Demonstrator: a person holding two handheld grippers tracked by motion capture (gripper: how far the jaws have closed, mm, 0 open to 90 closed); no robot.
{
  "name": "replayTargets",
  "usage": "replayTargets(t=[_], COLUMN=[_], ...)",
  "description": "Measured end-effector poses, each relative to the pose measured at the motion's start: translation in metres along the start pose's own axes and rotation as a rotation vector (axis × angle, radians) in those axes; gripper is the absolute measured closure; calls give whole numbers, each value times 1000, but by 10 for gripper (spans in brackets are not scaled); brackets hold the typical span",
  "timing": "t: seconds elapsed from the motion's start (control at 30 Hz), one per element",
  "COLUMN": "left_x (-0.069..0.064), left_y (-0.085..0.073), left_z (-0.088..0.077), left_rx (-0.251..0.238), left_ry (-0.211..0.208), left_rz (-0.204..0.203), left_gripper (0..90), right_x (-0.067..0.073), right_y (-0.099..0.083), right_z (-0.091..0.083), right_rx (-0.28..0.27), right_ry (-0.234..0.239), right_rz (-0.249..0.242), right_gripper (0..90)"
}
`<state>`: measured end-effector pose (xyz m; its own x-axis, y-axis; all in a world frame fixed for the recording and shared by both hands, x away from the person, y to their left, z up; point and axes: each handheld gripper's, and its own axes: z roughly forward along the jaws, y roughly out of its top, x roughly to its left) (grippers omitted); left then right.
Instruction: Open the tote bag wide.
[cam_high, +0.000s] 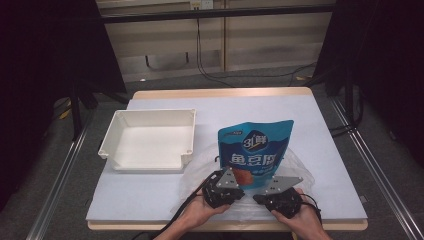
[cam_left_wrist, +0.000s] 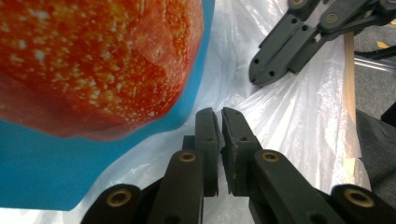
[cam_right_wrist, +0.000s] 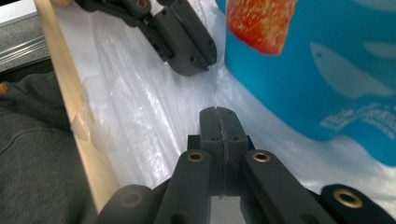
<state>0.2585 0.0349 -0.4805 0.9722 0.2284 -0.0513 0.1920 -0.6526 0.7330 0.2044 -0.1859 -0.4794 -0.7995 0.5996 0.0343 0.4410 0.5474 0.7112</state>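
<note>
A blue pouch (cam_high: 256, 150) printed with an orange-red picture is being shown beside a white tray (cam_high: 145, 160) on clear plastic (cam_high: 300, 167).

High view looks down from the worktop's (cam_high: 150, 200) near edge; both gripper views sit close, sharing the blue pouch (cam_left_wrist: 42, 177) and plastic bag (cam_right_wrist: 140, 107).

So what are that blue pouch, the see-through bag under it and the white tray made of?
The blue pouch looks like glossy printed plastic film, smooth and standing stiffly. The see-through bag seems thin, soft plastic: it wrinkles and shines. The white tray looks like rigid matte plastic, though that is a guess from its even walls.
</note>
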Motion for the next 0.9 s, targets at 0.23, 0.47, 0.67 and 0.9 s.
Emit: replayTargets(t=[0.23,0.47,0.67,0.9], left_x=[4,9,9,14], left_y=[-7,-10,-10,-2], left_z=[-8,-16,-24,-48], left_rx=[9,48,12,-81], left_ry=[1,-34,-63,-55], left_rz=[-29,-26,-56,-79], left_gripper=[858,879,858,780], right_x=[1,3,-5,-7], right_y=[-10,-12,-10,-10], right_z=[-12,-15,-23,-36], right_rx=[8,16,-79,-181], right_ry=[-11,-24,-6,-6], right_rz=[17,21,78,112], right_gripper=[900,900,900,900])
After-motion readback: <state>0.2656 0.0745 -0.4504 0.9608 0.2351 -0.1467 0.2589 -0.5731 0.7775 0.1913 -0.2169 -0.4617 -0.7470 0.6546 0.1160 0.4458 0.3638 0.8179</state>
